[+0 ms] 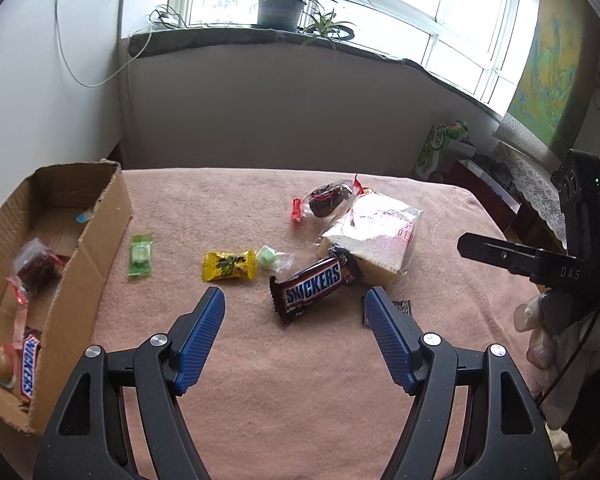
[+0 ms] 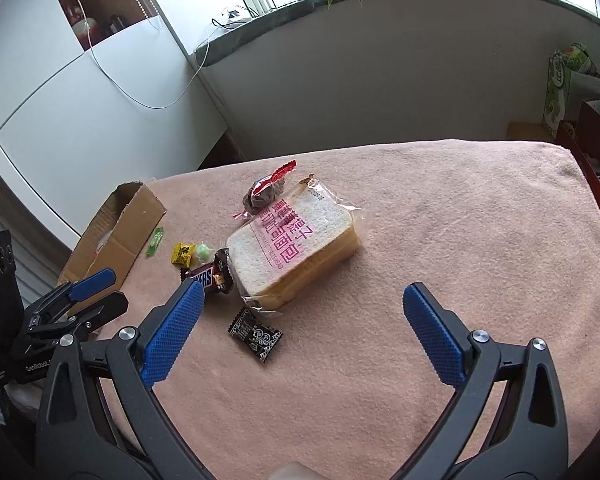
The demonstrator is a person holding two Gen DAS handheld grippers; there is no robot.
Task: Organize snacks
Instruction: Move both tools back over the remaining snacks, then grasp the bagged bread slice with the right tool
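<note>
Left wrist view showed our left tongs spread wide and empty above the chocolate bar mid-counter; our right tongs also gaped empty. We judged the bar, touching the bread bag, might drag it along.

Both claws, left and right, agape

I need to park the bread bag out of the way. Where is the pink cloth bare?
Bare: the wide stretch right of the bread bag, out to the pink cloth's edge. Crowded: between the bag and the cardboard box, around the Snickers bar and yellow candy.
</note>
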